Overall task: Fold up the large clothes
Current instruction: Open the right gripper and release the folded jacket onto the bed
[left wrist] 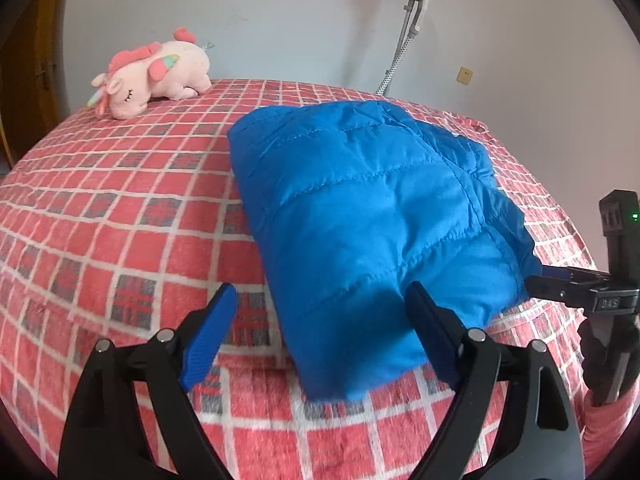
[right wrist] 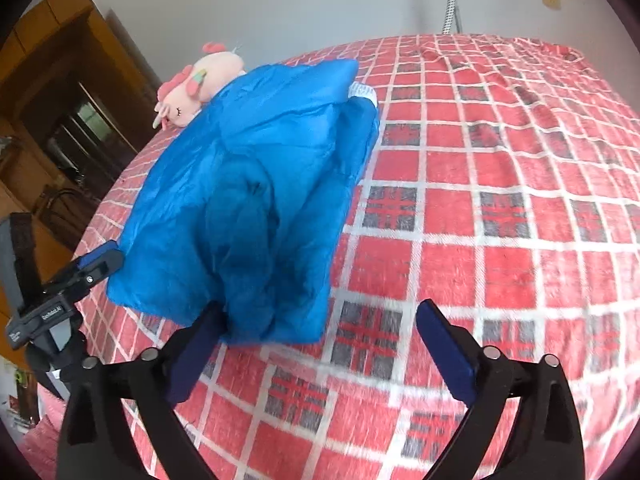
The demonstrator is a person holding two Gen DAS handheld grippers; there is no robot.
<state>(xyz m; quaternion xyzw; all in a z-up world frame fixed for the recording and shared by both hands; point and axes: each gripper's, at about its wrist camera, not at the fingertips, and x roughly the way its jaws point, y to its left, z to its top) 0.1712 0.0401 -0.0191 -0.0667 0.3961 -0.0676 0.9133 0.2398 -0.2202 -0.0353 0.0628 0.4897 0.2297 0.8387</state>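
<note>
A blue quilted jacket [left wrist: 368, 208] lies folded into a thick bundle on the bed; it also shows in the right wrist view [right wrist: 248, 184]. My left gripper [left wrist: 320, 300] is open at the bundle's near left corner, with the right finger on the fabric and the left finger over the blanket. My right gripper [right wrist: 320, 320] is open at the bundle's near right end, its left finger touching the fabric. The right gripper also shows in the left wrist view [left wrist: 552, 280] at the jacket's right edge. The left gripper also shows in the right wrist view [right wrist: 96, 260].
A red checked blanket [left wrist: 120, 220] covers the bed. A pink unicorn plush [left wrist: 152, 76] lies at the far left corner. A grey hose [left wrist: 404, 40] hangs on the white wall behind. A wooden door and furniture [right wrist: 60, 100] stand left of the bed.
</note>
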